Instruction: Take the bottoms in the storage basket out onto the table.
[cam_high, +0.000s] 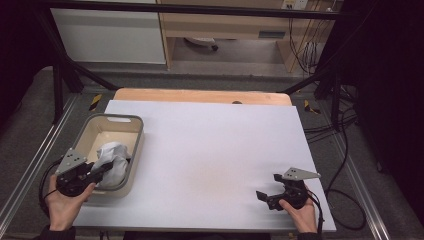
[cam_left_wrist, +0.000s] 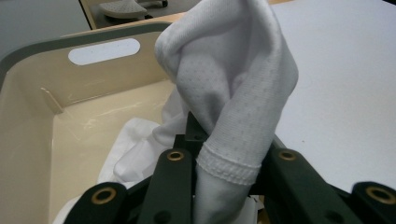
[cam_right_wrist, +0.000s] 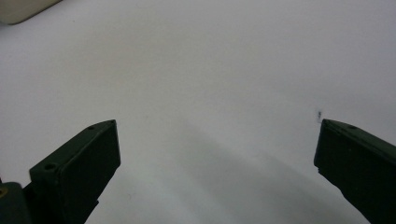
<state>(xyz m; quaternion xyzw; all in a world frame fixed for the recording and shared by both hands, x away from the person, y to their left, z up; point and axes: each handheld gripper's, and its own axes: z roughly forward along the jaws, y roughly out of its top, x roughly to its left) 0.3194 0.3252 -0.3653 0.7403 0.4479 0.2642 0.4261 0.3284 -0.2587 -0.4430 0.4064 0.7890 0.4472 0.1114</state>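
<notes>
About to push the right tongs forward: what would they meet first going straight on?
Probably just the white table top. The right tongs stand open and angle down at bare surface, nothing between them; depth is hard to judge.

From the left gripper view, the white cloth (cam_left_wrist: 233, 93) covers the jaw tips, and the bin (cam_left_wrist: 28, 140) runs off the left edge. The right gripper (cam_right_wrist: 217, 154) view crops both jaws at the bottom.
</notes>
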